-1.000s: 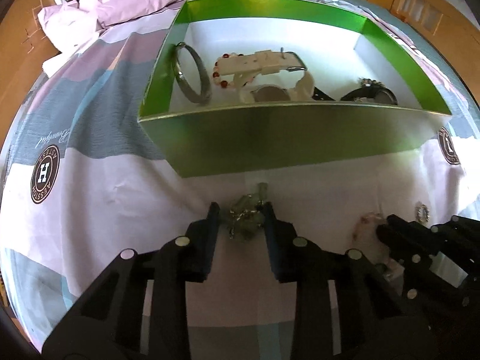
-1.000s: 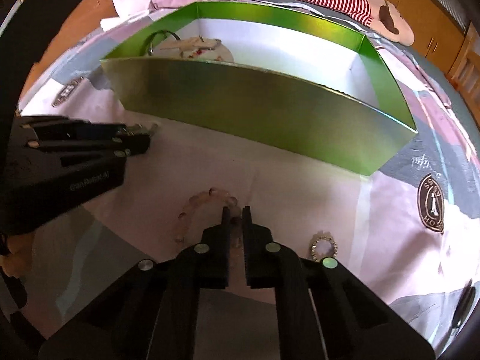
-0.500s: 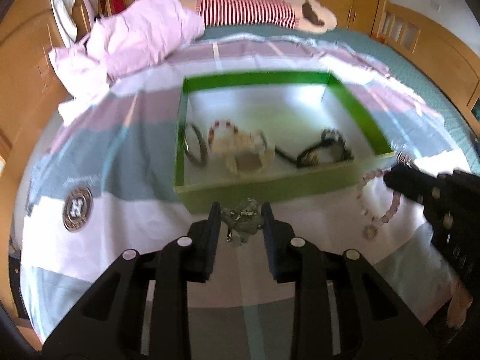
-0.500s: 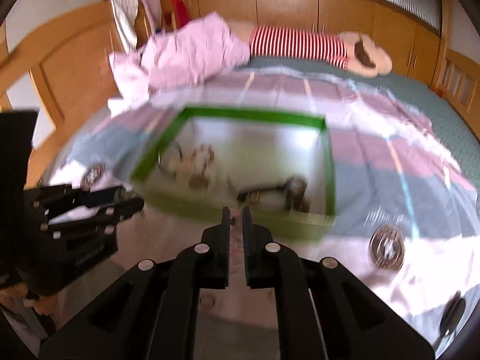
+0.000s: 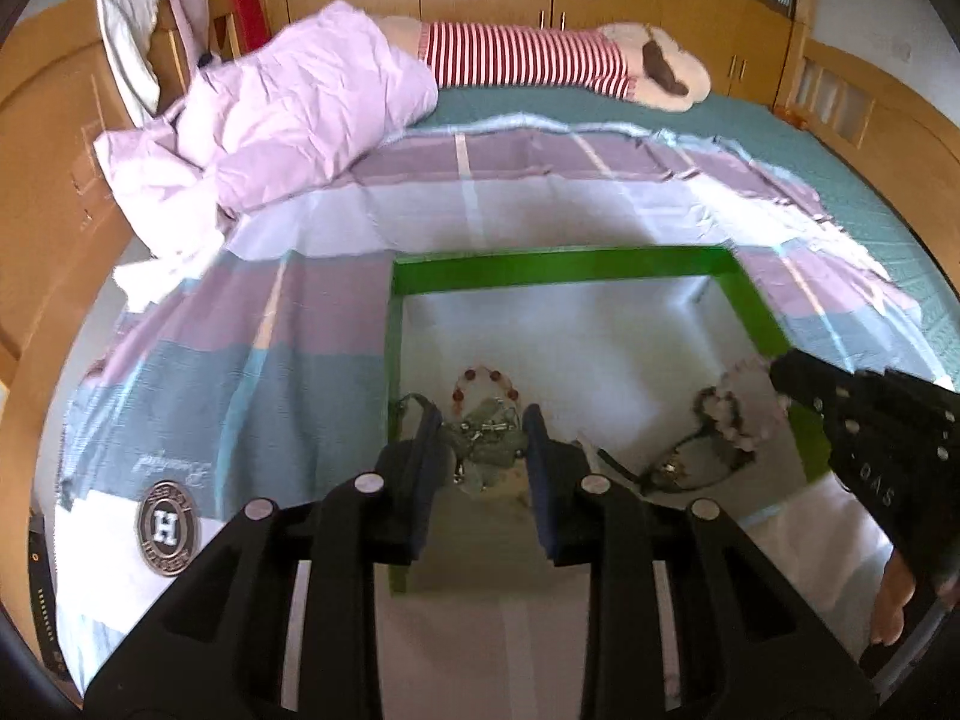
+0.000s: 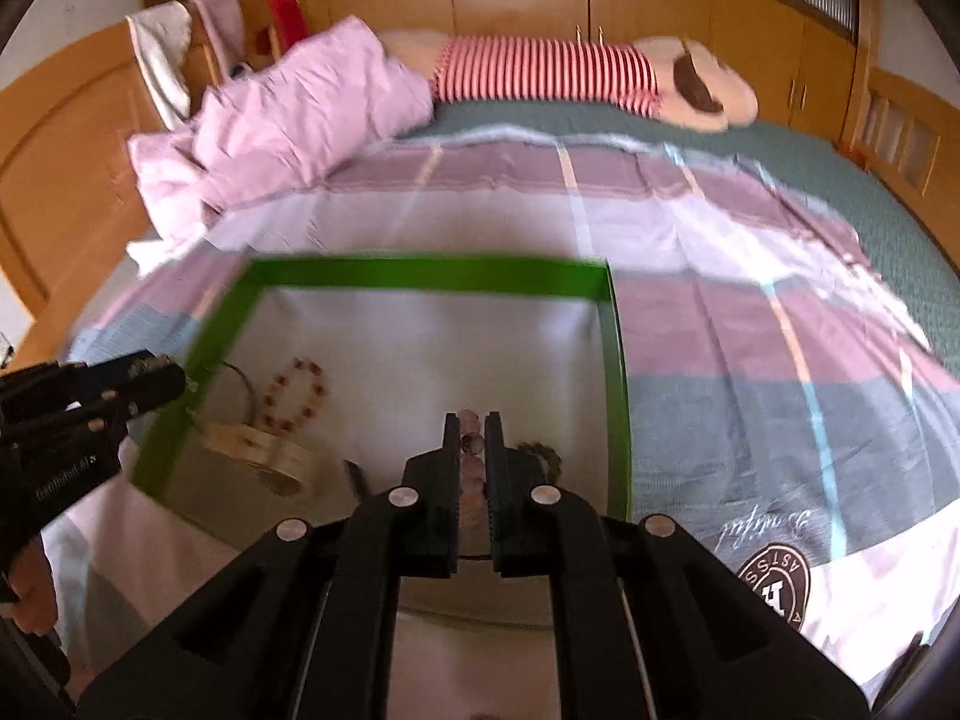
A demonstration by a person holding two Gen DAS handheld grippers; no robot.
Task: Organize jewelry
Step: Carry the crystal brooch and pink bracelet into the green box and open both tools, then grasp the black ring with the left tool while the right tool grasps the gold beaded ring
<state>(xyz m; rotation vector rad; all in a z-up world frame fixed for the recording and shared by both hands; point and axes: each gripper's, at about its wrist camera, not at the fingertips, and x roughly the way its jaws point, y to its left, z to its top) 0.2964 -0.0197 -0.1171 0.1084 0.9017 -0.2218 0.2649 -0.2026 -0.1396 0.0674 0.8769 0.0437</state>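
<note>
Jewelry: left gripper [image 5: 483, 443] jaws clamp green piece [image 5: 485, 450]; right gripper [image 6: 473, 438] jaws clamp pink beads [image 6: 471, 450]

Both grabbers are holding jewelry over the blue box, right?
Not quite: the box is green, not blue, as the left wrist view shows. The left gripper holds a greenish tangled piece and the right gripper a pink bead bracelet over it.

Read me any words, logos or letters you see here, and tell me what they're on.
"H": round badge printed on the bedsheet; its ring lettering is too blurred.
Cursive word above the badge: upside down, unreadable.
"ASTS", partial: second badge.
Left gripper body label: too blurred.
</note>
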